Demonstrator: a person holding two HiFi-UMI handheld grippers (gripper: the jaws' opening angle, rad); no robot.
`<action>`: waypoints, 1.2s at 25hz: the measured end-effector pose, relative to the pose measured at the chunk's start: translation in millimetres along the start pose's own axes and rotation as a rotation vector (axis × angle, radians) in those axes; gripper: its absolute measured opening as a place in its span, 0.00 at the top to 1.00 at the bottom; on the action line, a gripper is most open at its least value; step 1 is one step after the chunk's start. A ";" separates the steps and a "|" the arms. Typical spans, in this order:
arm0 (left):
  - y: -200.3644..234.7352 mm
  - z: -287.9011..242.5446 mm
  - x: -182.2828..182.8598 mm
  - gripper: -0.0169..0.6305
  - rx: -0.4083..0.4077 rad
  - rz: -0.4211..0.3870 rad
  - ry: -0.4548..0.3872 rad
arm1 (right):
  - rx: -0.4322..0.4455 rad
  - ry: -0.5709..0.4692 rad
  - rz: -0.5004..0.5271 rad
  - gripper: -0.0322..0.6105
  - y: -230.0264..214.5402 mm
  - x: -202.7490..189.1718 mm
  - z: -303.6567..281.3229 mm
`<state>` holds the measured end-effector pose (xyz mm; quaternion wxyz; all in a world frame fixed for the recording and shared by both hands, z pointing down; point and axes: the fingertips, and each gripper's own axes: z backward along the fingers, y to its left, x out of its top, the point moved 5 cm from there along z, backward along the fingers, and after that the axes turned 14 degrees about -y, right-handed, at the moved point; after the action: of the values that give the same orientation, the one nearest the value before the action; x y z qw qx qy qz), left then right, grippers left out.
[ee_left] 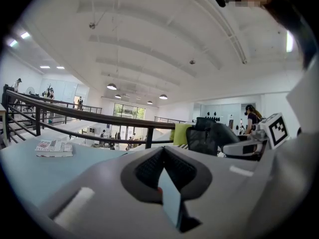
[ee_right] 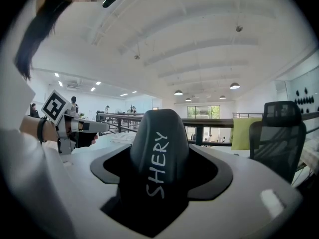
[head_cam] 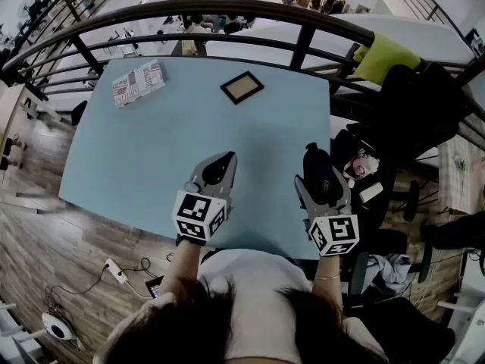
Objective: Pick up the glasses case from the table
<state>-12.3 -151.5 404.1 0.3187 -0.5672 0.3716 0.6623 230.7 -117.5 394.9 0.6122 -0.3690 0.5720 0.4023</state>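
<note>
The black glasses case (head_cam: 321, 174) sits between the jaws of my right gripper (head_cam: 324, 192), which is shut on it, over the right front corner of the light blue table (head_cam: 151, 150). In the right gripper view the case (ee_right: 159, 148) fills the jaws, its rounded end pointing away, with white lettering "SHERY" on it. My left gripper (head_cam: 217, 167) hovers over the table's front edge, shut with nothing in it. Its dark pads (ee_left: 149, 166) meet in a narrow V in the left gripper view.
A printed booklet (head_cam: 138, 82) lies at the table's far left corner, and a dark-framed flat panel (head_cam: 242, 87) lies at the far middle. A black railing (head_cam: 227, 10) runs behind the table. Black office chairs (head_cam: 413, 105) and a yellow-green cloth (head_cam: 386, 55) stand to the right.
</note>
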 end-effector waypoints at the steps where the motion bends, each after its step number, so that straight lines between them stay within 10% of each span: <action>1: 0.8 0.6 -0.2 0.89 0.002 0.000 0.001 | 0.000 0.000 0.001 0.41 0.1 -0.2 0.2; 30: -3.8 0.7 -0.9 0.89 -0.012 0.000 0.006 | 0.016 0.015 -0.022 0.41 5.6 -4.4 0.0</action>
<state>-9.3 -148.9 404.5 0.3141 -0.5713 0.3685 0.6627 225.5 -115.5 399.3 0.6151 -0.3735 0.5757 0.3882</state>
